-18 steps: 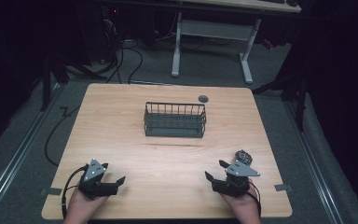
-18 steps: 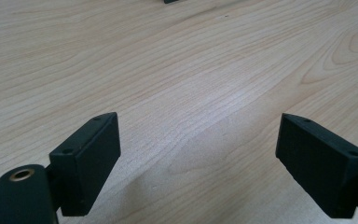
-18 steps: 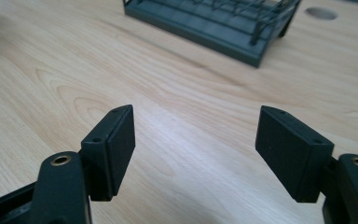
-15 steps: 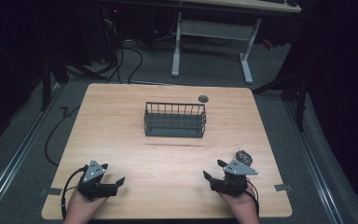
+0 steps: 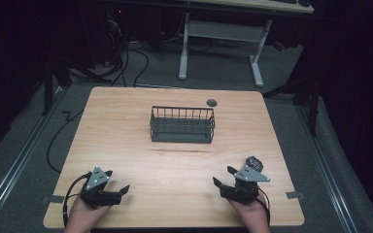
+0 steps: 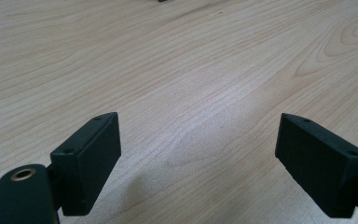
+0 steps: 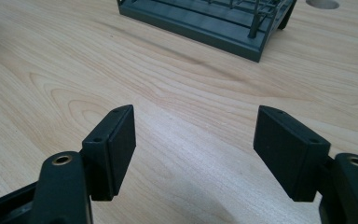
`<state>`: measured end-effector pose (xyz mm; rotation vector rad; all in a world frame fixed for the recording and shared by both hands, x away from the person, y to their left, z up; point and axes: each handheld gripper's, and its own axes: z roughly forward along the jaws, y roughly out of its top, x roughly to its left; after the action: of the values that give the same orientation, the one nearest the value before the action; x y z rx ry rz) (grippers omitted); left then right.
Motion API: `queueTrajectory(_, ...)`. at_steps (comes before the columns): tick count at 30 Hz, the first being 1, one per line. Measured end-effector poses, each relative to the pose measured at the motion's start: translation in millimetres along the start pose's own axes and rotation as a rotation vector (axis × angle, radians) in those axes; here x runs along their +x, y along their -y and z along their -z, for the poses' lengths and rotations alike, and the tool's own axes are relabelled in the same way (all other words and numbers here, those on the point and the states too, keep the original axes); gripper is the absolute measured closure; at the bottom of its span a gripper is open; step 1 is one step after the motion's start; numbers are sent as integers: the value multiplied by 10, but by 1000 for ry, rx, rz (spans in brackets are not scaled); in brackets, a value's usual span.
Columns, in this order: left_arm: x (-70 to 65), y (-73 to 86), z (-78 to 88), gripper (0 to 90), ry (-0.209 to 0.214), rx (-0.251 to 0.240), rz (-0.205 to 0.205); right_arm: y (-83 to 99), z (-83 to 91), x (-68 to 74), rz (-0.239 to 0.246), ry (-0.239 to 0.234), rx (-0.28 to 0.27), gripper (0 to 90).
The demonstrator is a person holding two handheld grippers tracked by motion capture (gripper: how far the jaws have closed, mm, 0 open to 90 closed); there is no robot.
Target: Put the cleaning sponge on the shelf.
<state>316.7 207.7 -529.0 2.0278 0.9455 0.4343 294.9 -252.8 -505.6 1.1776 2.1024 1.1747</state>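
Both grippers sit low at the near edge of the tabletop (image 5: 126, 136), 1 in each hand. Left gripper (image 5: 115, 187) is near the front-left corner, right gripper (image 5: 222, 176) near the front-right, well apart from each other.

Jaws on both are spread wide w/ nothing between them, just bare wood grain showing in the gap in the left gripper view and the right gripper view.

Closest thing to any jaws is a small dark object (image 5: 253, 161) lying on the tabletop just beside the right gripper, on its far-right side, behind the grey plate. It's outside the jaws, not between them; can't tell if it touches the gripper. Too small and dark to say what it is tbh.

Dark wire basket (image 5: 182, 124) stands upright around the middle of the tabletop, a bit toward the far side, well apart from both grippers. In the right gripper view its near corner (image 7: 256, 46) shows up ahead and slightly right of the jaws. Round cable hole (image 5: 211, 102) sits in the tabletop just past the basket's far-right corner.
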Motion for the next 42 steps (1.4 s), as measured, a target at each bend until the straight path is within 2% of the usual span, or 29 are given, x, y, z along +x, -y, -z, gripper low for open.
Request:
queueTrajectory(11, 2, 8, -29, 146, 2, 12, 4, 9, -27, 31, 18, -20, 7, 298)
queueTrajectory(16, -3, 1, -26, 146, 0, 11, -4, 5, -39, 36, 20, -35, 17, 262)
queueTrajectory(24, 13, -2, -9, 146, 0, -2, 4, -14, -35, 34, 10, -23, 23, 224)
queueTrajectory(33, 17, -10, 0, 147, 2, -8, 5, -66, 82, -7, 37, -12, -10, 238)
queueTrajectory(36, 19, -11, 5, 147, -1, -10, 3, -68, 113, -27, 48, -21, -3, 249)
queueTrajectory(38, 18, -12, 8, 147, 1, -12, 6, -67, 129, -42, 49, -33, -11, 249)
queueTrajectory(42, 22, -11, 4, 147, 8, -7, 9, -87, 182, -79, 50, -24, -21, 248)
